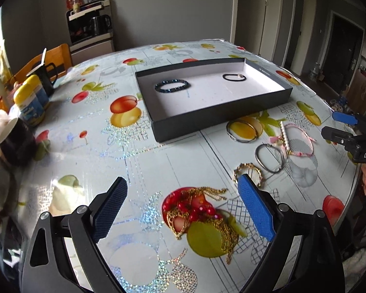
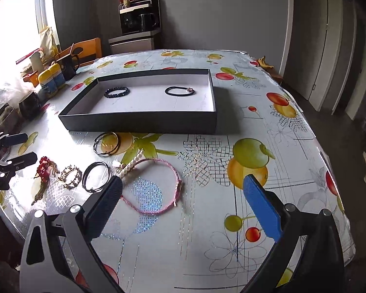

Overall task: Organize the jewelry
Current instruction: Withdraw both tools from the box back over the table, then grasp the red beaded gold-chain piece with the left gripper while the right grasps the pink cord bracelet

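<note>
A shallow black box (image 1: 222,114) (image 2: 139,122) with a white floor holds a dark beaded bracelet (image 1: 172,85) (image 2: 116,92) and a black hair tie (image 1: 234,77) (image 2: 180,90). Loose on the table lie a red-bead and gold-chain necklace (image 1: 197,210) (image 2: 44,171), a gold bracelet (image 1: 248,171) (image 2: 70,177), metal bangles (image 1: 268,157) (image 2: 95,175), larger hoops (image 1: 242,131) (image 2: 106,143), a pearl strand (image 2: 130,164) and a pink cord (image 2: 158,185). My left gripper (image 1: 183,207) is open above the necklace. My right gripper (image 2: 183,207) is open over the pink cord.
The fruit-print tablecloth (image 2: 244,146) covers the table. Yellow-capped bottles (image 1: 29,102), a black mug (image 1: 47,78) and a dark cup (image 1: 17,141) crowd the left edge. A wooden chair (image 1: 53,58) and a coffee machine (image 2: 139,19) stand beyond. Bananas (image 2: 264,62) lie at the far right.
</note>
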`<state>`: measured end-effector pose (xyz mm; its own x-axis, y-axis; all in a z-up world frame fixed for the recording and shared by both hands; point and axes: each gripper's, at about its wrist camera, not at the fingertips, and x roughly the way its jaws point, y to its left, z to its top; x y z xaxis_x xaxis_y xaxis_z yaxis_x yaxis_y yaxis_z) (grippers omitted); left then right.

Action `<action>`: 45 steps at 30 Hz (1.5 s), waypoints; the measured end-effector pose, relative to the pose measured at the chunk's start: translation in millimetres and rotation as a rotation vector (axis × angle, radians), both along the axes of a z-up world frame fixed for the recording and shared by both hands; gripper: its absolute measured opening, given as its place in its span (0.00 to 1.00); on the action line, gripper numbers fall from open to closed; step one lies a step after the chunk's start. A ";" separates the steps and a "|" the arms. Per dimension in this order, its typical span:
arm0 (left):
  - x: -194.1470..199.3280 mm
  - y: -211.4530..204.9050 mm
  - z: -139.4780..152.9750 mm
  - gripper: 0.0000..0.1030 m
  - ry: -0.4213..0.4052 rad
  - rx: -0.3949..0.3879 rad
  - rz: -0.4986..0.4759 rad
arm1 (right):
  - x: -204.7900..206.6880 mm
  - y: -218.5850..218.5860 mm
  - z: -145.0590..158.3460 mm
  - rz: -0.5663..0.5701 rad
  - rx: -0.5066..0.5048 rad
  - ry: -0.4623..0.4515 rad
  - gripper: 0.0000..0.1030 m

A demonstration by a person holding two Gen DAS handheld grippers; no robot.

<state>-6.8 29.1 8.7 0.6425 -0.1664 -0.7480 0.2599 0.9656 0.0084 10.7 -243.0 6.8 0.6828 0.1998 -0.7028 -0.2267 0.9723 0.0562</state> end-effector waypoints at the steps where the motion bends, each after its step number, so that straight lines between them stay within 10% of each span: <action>1: -2.3 1.2 -1.9 0.91 0.004 -0.010 -0.003 | -2.3 -0.6 -1.0 0.001 0.003 0.002 0.95; 18: -9.4 1.2 -19.8 0.85 0.073 -0.026 -0.019 | -16.0 15.0 -19.4 0.098 0.016 0.066 0.95; 26: -5.5 -4.0 -26.1 0.51 0.098 -0.013 -0.033 | -9.8 9.3 -22.8 0.071 0.033 0.071 0.92; 38: -3.9 -3.1 -27.4 0.16 0.104 -0.020 -0.040 | 2.9 13.2 -15.6 0.079 0.036 0.051 0.60; 45: -4.5 -3.9 -27.4 0.16 0.100 -0.015 -0.049 | 22.5 10.1 -23.7 0.043 0.011 0.091 0.37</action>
<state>-11.3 25.2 -18.8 0.5559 -0.2075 -0.8049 0.3052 0.9517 -0.0346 33.2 -232.9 -16.9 0.6065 0.2362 -0.7592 -0.2620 0.9609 0.0896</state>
